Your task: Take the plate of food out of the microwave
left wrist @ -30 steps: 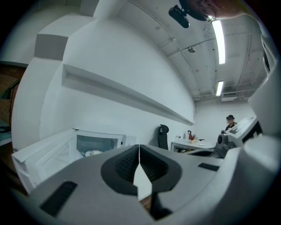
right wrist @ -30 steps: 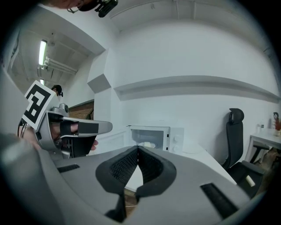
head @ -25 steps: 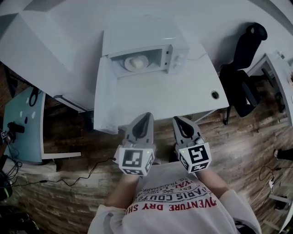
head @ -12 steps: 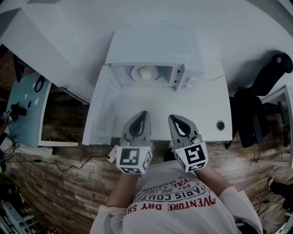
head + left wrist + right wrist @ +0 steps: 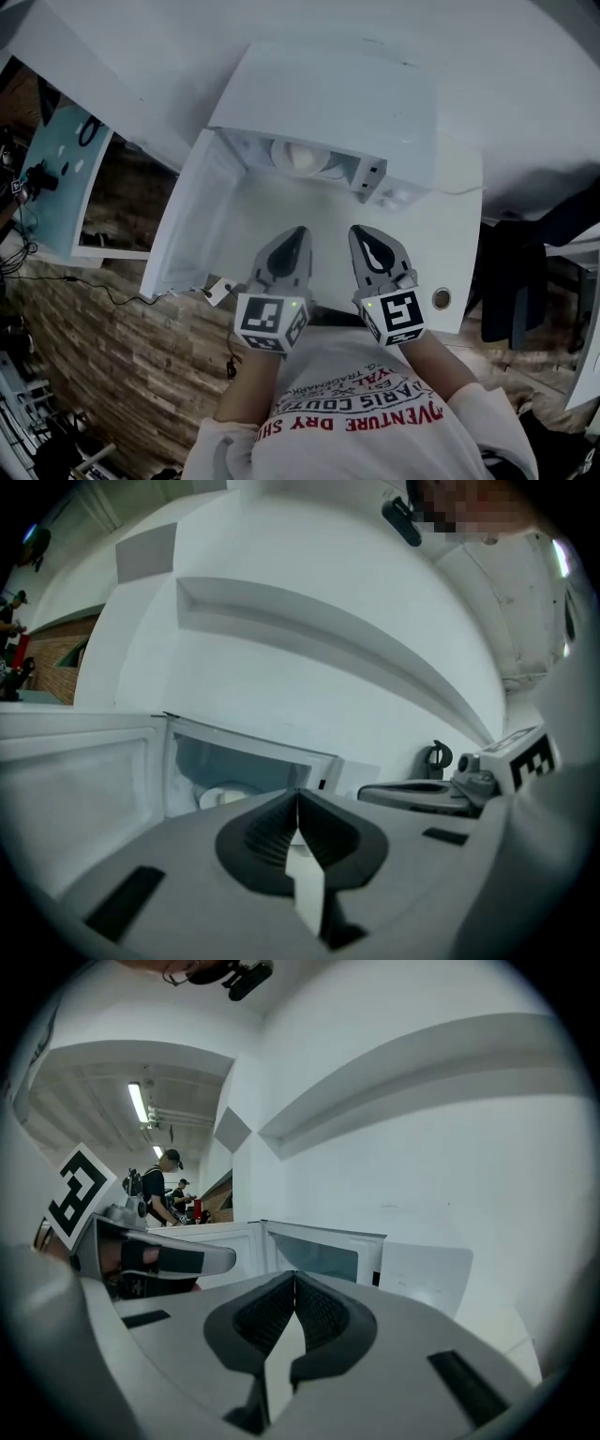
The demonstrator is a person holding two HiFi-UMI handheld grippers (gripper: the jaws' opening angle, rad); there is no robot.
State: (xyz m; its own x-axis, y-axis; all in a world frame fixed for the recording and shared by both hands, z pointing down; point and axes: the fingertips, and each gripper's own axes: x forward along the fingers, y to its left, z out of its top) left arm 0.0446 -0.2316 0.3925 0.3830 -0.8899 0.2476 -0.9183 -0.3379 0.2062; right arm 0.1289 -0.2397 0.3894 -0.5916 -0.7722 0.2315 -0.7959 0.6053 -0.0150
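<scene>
- White table [image 5: 441, 234] is standing over a brick-patterned floor [image 5: 122, 347] and carrying a white microwave [image 5: 328, 103] at its far side. The microwave's door [image 5: 192, 220] is hanging open to the left.
- Red print on the person's shirt [image 5: 356, 403] is showing upside down, partly reading "VENTURE DRY SH". Each gripper's cube is showing a black-and-white square marker.
- Inside the open microwave, the plate [image 5: 300, 157] is sitting with a pale, rounded piece of food on it. It is lying farther off than both grippers and well apart from them.
- Over the table's near edge, the left gripper [image 5: 298, 232] is hovering with its jaws pressing together on nothing.
- Just to its right, the right gripper [image 5: 361, 232] is also keeping its jaws closed and empty.
</scene>
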